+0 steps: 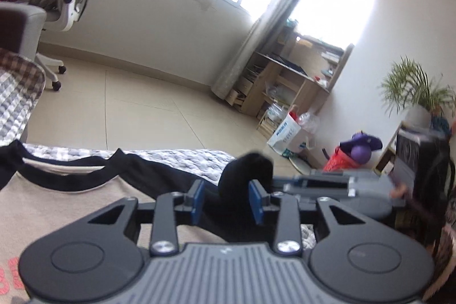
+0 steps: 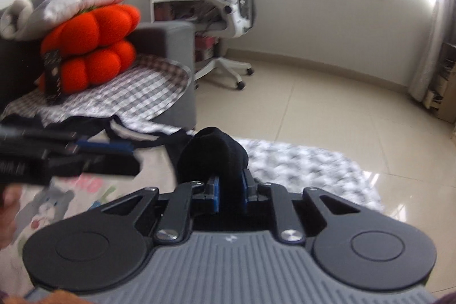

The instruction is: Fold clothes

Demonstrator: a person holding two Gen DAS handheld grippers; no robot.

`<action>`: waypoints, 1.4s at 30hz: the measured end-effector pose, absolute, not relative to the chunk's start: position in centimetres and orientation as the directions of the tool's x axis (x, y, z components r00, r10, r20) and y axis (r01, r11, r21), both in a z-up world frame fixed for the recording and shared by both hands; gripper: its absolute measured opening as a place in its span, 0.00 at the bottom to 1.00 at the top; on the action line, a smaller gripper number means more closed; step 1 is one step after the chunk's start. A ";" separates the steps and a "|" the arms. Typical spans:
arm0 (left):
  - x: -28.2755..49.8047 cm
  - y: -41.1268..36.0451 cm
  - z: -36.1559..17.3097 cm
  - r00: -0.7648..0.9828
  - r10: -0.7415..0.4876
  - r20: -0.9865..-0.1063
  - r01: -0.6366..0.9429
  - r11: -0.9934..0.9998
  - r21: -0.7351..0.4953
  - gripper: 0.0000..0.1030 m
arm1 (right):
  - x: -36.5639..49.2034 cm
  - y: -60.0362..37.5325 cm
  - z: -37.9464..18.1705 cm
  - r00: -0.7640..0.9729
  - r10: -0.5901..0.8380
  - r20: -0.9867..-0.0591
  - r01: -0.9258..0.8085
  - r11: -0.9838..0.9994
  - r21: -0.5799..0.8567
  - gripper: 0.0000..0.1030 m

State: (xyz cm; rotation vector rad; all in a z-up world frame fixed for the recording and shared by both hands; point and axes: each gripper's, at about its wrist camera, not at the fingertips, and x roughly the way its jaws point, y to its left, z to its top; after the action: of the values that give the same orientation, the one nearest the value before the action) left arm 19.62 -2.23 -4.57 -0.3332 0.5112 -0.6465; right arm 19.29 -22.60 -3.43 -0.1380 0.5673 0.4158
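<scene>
Right wrist view: my right gripper (image 2: 229,194) is clamped on the black sleeve (image 2: 212,154) of the beige cartoon-print T-shirt (image 2: 82,198) at seven o'clock. Fabric could slip if I tug. My left gripper (image 1: 227,201) stands parted, pads loose around that sleeve at twelve o'clock.

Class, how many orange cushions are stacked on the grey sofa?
2: upper orange cushion under a grey pillow, lower orange cushion on the checked cover. Others may be hidden.
</scene>
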 end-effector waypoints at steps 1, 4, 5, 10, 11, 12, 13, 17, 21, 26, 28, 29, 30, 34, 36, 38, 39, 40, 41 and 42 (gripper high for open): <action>19.7 -2.1 -4.8 0.683 -0.646 -0.341 0.480 0.749 -0.457 0.34 | 18.9 -21.9 -3.8 0.752 0.350 -0.559 -0.432 0.902 -0.016 0.20; 19.8 -2.3 -5.7 0.677 -0.646 -0.353 0.470 0.749 -0.468 0.34 | 17.9 -20.8 -4.6 0.735 0.356 -0.577 -0.452 0.892 -0.027 0.23; 19.8 -2.1 -6.1 0.673 -0.647 -0.360 0.469 0.749 -0.468 0.34 | 17.6 -20.7 -4.8 0.732 0.356 -0.581 -0.455 0.890 -0.027 0.23; 20.0 -2.5 -7.4 0.652 -0.632 -0.420 0.461 0.769 -0.442 0.35 | 15.8 -22.1 -4.1 0.672 0.439 -0.597 -0.494 0.866 0.081 0.55; 20.0 -2.7 -7.6 0.649 -0.625 -0.433 0.460 0.776 -0.431 0.35 | 15.4 -22.6 -3.8 0.665 0.449 -0.597 -0.491 0.865 0.103 0.55; 20.0 -2.9 -7.9 0.645 -0.619 -0.448 0.457 0.783 -0.422 0.34 | 15.2 -23.1 -3.6 0.662 0.454 -0.597 -0.485 0.866 0.122 0.55; 20.1 -3.0 -8.1 0.639 -0.615 -0.462 0.455 0.787 -0.418 0.33 | 15.0 -23.5 -3.5 0.665 0.451 -0.596 -0.470 0.872 0.136 0.55; 20.1 -3.0 -8.6 0.630 -0.612 -0.478 0.450 0.789 -0.418 0.33 | 15.5 -26.2 -3.4 0.696 0.407 -0.591 -0.367 0.910 0.194 0.55; 20.0 -2.8 -8.6 0.634 -0.623 -0.458 0.456 0.779 -0.430 0.33 | 17.3 -29.0 -4.1 0.724 0.347 -0.596 -0.237 0.937 0.257 0.56; 20.1 -2.8 -8.7 0.639 -0.615 -0.461 0.449 0.786 -0.425 0.33 | 17.9 -30.7 -4.9 0.747 0.310 -0.588 -0.202 0.949 0.243 0.56; 20.2 -2.7 -8.7 0.645 -0.611 -0.460 0.444 0.789 -0.425 0.33 | 17.2 -30.7 -5.1 0.745 0.334 -0.577 -0.245 0.942 0.229 0.56; 20.2 -2.7 -8.7 0.649 -0.607 -0.458 0.440 0.791 -0.424 0.33 | 16.8 -30.5 -5.2 0.745 0.337 -0.576 -0.266 0.942 0.207 0.56; 20.2 -2.7 -8.6 0.654 -0.604 -0.456 0.437 0.793 -0.424 0.33 | 16.4 -30.3 -5.4 0.746 0.334 -0.577 -0.282 0.942 0.181 0.56; 20.5 -2.6 -8.4 0.664 -0.598 -0.448 0.427 0.796 -0.429 0.33 | 16.1 -28.8 -6.4 0.754 0.293 -0.588 -0.320 0.945 0.061 0.56; 20.5 -2.6 -8.3 0.665 -0.601 -0.443 0.430 0.793 -0.431 0.33 | 16.4 -27.7 -6.8 0.774 0.262 -0.576 -0.334 0.942 -0.021 0.55; 20.7 -2.9 -8.4 0.658 -0.604 -0.451 0.433 0.792 -0.430 0.34 | 17.0 -26.7 -7.5 0.783 0.236 -0.575 -0.348 0.933 -0.092 0.42; 21.1 -3.1 -8.6 0.649 -0.610 -0.455 0.428 0.787 -0.444 0.34 | 17.4 -26.3 -7.9 0.783 0.223 -0.581 -0.354 0.927 -0.121 0.23; 21.4 -3.3 -8.8 0.640 -0.616 -0.460 0.422 0.782 -0.459 0.33 | 17.7 -26.0 -8.1 0.779 0.207 -0.591 -0.357 0.923 -0.146 0.12; 21.8 -3.5 -9.0 0.629 -0.627 -0.460 0.417 0.772 -0.480 0.33 | 17.8 -25.8 -8.2 0.778 0.195 -0.598 -0.358 0.919 -0.165 0.11; 22.0 -3.6 -9.2 0.623 -0.633 -0.460 0.413 0.765 -0.493 0.26 | 17.7 -25.9 -7.9 0.780 0.189 -0.597 -0.355 0.919 -0.172 0.10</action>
State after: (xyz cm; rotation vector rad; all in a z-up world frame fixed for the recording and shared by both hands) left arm 21.96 -3.60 -9.18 -0.3593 0.6616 -0.6154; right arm 17.70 -25.86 -7.94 -0.2843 0.6103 0.2983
